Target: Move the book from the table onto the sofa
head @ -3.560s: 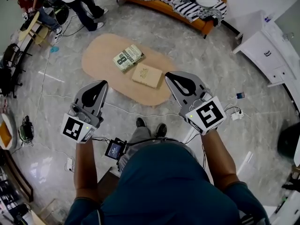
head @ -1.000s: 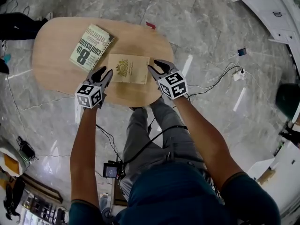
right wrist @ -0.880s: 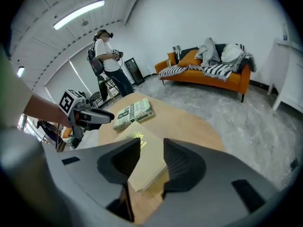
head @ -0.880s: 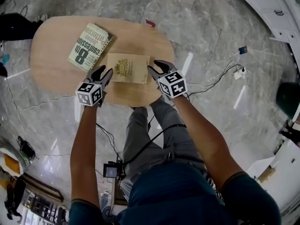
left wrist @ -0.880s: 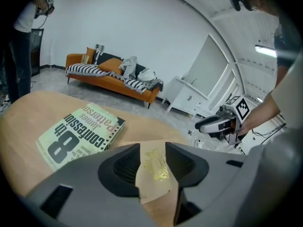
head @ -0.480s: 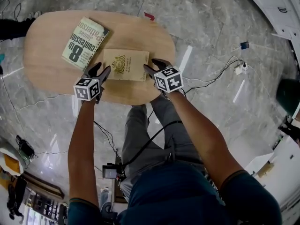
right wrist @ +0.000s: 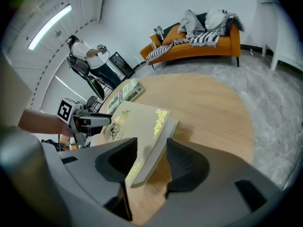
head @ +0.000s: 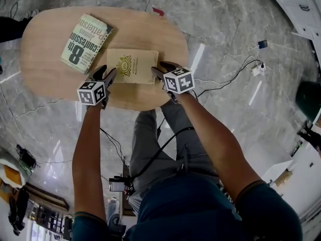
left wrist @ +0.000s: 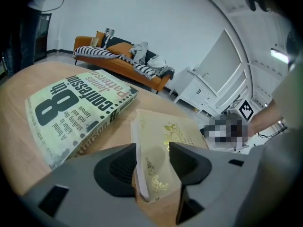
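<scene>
A tan book (head: 129,66) with a gold ornament lies flat on the oval wooden table (head: 45,69). My left gripper (head: 106,77) is at its near left corner and my right gripper (head: 158,70) is at its near right corner. In the left gripper view the tan book's (left wrist: 165,141) corner sits between the spread jaws of the left gripper (left wrist: 151,167), with gaps on both sides. In the right gripper view the tan book's (right wrist: 137,122) edge likewise sits loose inside the right gripper (right wrist: 150,162). Both pairs of jaws have just been opening. The orange sofa (left wrist: 118,56) (right wrist: 199,44) stands beyond the table.
A green-and-white paperback (head: 85,36) lies on the table, left of and beyond the tan book. A white cabinet (head: 301,4), a power strip with cables (head: 258,67) and a phone (head: 262,44) are on the marble floor to the right. A person (right wrist: 87,53) stands farther off.
Both grippers have come down onto the table and closed in on the tan book's near corners. Their jaws now stand wider, around the book's edges.
</scene>
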Demonstrator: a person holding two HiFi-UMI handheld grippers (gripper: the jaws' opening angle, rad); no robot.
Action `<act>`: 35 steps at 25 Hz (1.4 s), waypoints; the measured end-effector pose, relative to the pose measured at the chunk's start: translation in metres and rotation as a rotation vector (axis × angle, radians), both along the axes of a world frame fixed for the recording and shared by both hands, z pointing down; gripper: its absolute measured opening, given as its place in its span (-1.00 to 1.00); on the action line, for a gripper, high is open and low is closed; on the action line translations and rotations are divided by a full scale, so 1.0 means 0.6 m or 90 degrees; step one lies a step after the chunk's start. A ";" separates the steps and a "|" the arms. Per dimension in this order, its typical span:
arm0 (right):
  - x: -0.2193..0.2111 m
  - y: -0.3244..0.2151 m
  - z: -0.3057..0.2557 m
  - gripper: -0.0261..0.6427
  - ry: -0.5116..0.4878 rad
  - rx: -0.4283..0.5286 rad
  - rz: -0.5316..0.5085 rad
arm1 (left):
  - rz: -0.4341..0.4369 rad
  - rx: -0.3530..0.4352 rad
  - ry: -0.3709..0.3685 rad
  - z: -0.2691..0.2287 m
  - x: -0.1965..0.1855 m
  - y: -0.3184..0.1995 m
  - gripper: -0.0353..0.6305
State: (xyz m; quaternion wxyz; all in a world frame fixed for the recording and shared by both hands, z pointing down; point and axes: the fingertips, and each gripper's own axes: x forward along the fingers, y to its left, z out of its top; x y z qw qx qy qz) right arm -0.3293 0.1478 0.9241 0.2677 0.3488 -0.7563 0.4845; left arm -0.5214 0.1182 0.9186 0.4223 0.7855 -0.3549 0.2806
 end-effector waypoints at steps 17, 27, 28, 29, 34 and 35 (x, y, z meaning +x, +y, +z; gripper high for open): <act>-0.019 0.000 0.017 -0.46 -0.019 -0.034 0.011 | -0.022 -0.009 0.011 0.013 0.012 -0.004 -0.29; -0.010 0.014 -0.019 -0.56 0.008 -0.012 0.002 | -0.015 0.008 -0.027 -0.019 0.017 0.019 -0.30; -0.011 0.015 -0.025 -0.57 0.008 -0.007 0.001 | -0.017 0.012 -0.029 -0.026 0.016 0.021 -0.30; -0.012 0.016 -0.032 -0.57 0.008 -0.003 0.000 | -0.018 0.017 -0.031 -0.034 0.015 0.023 -0.30; -0.014 0.015 -0.078 -0.57 0.007 0.022 0.002 | -0.023 0.051 -0.042 -0.089 0.013 0.024 -0.30; -0.014 0.013 -0.089 -0.57 0.006 0.028 0.003 | -0.024 0.059 -0.044 -0.102 0.013 0.023 -0.30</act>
